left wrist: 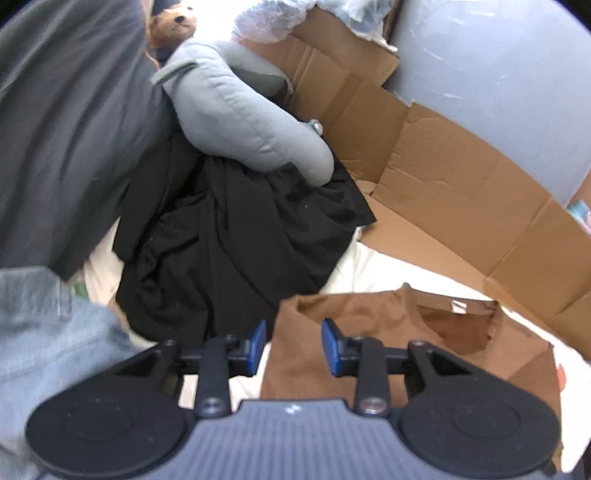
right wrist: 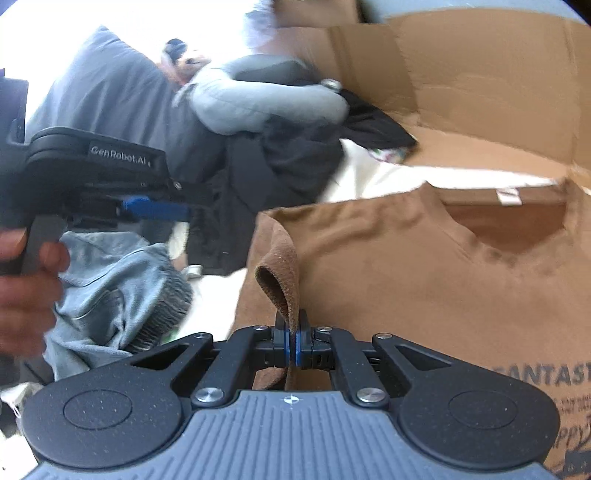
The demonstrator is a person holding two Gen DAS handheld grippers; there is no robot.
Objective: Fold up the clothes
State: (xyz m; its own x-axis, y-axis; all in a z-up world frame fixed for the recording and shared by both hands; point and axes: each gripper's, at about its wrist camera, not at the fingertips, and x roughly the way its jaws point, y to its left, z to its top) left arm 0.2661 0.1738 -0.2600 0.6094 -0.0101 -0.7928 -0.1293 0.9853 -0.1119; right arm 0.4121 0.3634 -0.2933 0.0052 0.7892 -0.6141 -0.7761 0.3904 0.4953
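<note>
"GenRobot.AI" on the left gripper (right wrist: 155, 210) body, cut-off "FANTAST" print on the brown T-shirt (right wrist: 424, 280) right of the right gripper (right wrist: 293, 341)

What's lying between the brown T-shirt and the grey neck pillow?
A crumpled black garment and a strip of white sheet, clearest in the left wrist view.

1. Neck pillow (left wrist: 240, 122), grey, curved, resting on top of dark fabric.
2. Cardboard box (left wrist: 424, 166), brown, flaps opened flat, creased, at the far side.
3. Teddy bear (left wrist: 173, 26), brown, partly hidden behind the pillow.
4. Plastic wrap (left wrist: 273, 18), clear, crumpled, above the cardboard.
5. Sheet (right wrist: 369, 173), white, underlying surface.
</note>
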